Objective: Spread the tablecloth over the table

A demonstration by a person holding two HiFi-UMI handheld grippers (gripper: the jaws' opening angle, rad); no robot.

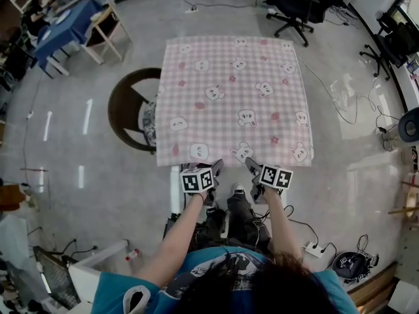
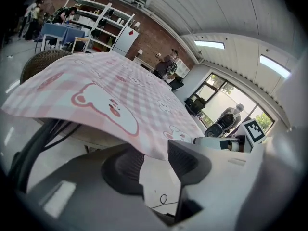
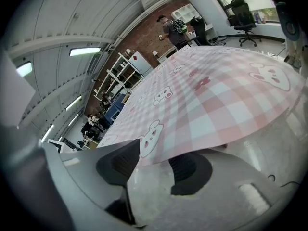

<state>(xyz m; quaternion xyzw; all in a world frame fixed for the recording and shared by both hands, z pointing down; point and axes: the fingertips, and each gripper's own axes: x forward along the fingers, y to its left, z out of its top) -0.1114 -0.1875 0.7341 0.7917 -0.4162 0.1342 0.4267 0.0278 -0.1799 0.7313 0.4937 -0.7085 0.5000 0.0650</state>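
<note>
A pink checked tablecloth [image 1: 236, 97] with bear prints lies flat over the square table, its near edge hanging just in front of me. In the head view my left gripper [image 1: 215, 173] and right gripper [image 1: 254, 169] sit side by side at that near edge, each with its marker cube behind it. Seen from the left gripper view, the left gripper [image 2: 154, 160] stands open with the hem of the tablecloth [image 2: 106, 95] drooping above the gap, untouched by the pads. The right gripper [image 3: 154, 165] is likewise open below the edge of the tablecloth [image 3: 216, 100].
A dark round wicker chair [image 1: 134, 110] stands against the table's left side. A black office chair [image 1: 294, 8] is beyond the far right corner, and a blue table [image 1: 65, 25] at far left. Cables and a power strip [image 1: 314, 247] lie on the floor by my right leg.
</note>
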